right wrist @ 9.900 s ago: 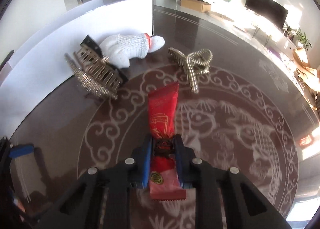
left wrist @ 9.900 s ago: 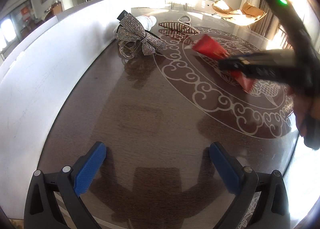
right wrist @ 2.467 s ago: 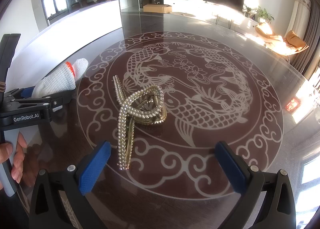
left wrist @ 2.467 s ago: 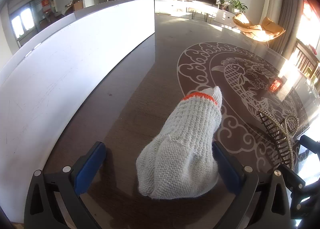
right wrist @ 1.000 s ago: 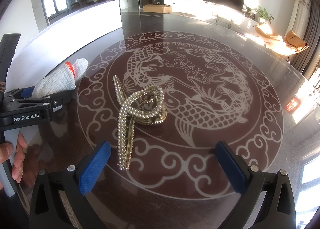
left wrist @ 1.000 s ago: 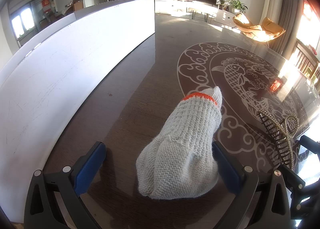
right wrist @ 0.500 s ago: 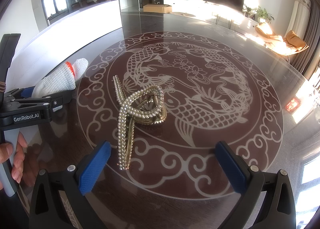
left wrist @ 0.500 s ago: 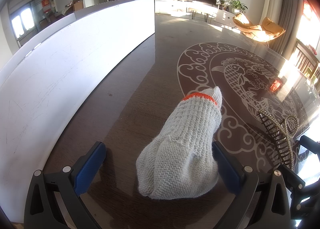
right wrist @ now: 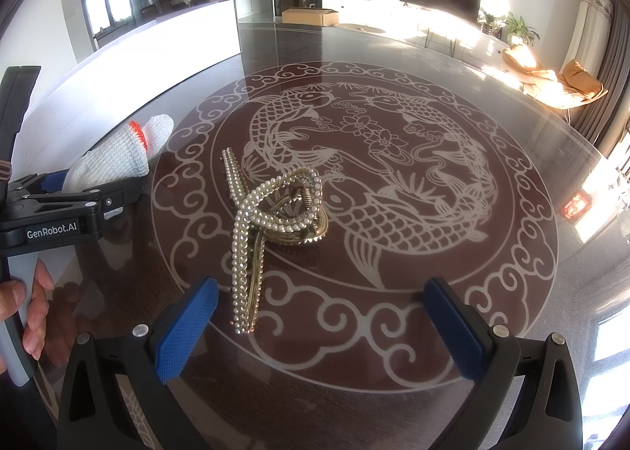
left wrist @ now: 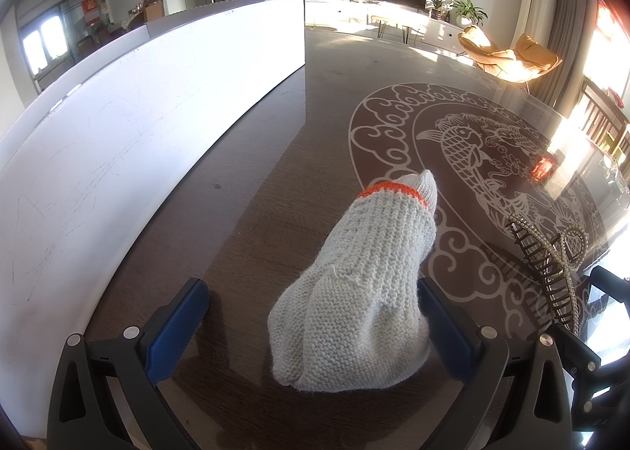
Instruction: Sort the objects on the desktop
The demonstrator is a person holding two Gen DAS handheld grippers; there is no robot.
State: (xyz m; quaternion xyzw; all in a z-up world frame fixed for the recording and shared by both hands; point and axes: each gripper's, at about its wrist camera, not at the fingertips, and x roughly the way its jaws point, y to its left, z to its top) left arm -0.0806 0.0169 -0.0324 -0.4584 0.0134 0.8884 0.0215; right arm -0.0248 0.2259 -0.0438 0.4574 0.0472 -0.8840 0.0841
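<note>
A white knitted glove [left wrist: 362, 288] with an orange cuff band lies on the dark table between the wide-open blue pads of my left gripper [left wrist: 311, 328]; its right side touches the right pad [left wrist: 441, 328]. The same glove [right wrist: 118, 158] shows at the left of the right wrist view. A gold pearl-studded hair claw [right wrist: 267, 221] lies on the fish pattern, just ahead of my open right gripper [right wrist: 323, 324], near its left pad [right wrist: 185, 328]. The claw [left wrist: 551, 265] also appears at the right of the left wrist view.
A long white panel [left wrist: 118, 143] stands along the table's left side. The round table top [right wrist: 393, 174] carries a pale fish and cloud pattern. A hand [right wrist: 23, 316] holds the left gripper's handle. Chairs and a television stand in the room beyond.
Nothing has moved in the last second. About ten seconds ago my right gripper held a red packet and a sparkly bow lay by the glove; neither is in view now.
</note>
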